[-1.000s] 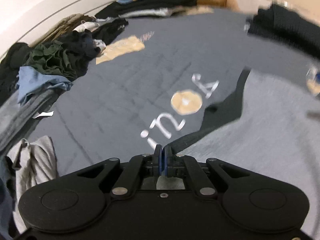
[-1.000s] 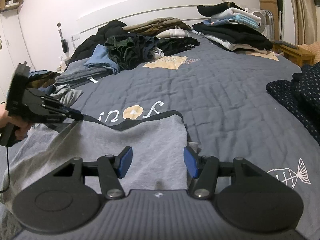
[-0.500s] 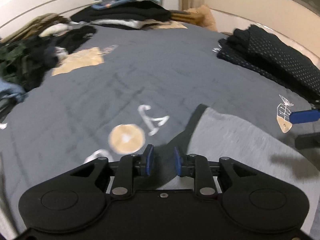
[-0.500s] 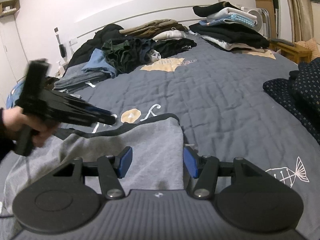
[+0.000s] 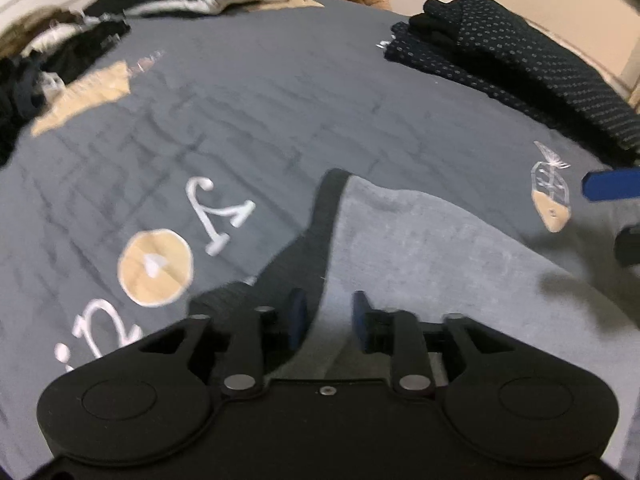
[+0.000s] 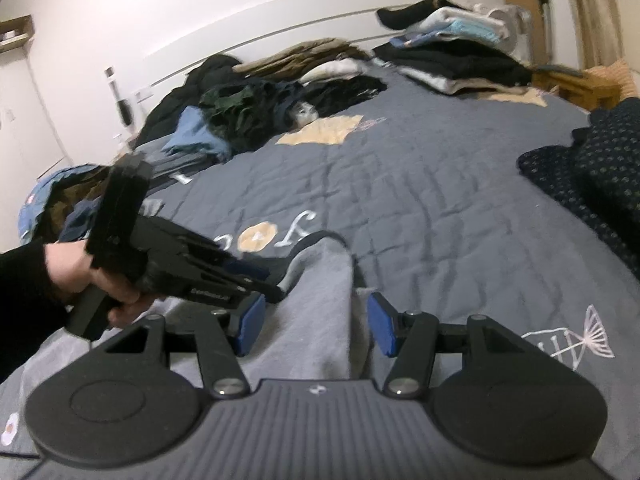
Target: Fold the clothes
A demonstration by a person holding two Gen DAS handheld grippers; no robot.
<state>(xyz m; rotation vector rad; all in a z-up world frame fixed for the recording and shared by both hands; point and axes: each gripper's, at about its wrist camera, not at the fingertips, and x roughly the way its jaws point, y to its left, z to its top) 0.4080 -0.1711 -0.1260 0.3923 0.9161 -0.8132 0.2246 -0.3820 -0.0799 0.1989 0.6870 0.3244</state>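
Observation:
A light grey garment with a dark ribbed hem band lies on the blue-grey bedspread. My left gripper is open and empty, just above the garment beside the dark band. In the right wrist view the grey garment lies under my right gripper, which is open and empty. The left gripper shows there too, held in a hand at the left, its tip over the dark band.
A folded dark dotted garment lies at the right of the bed. A loose heap of clothes and a folded stack lie along the headboard. More clothes are piled at the far left.
My left gripper was shut on the dark band a second ago; it has opened, let go and swung right over the garment. My right gripper stayed open, nearly still.

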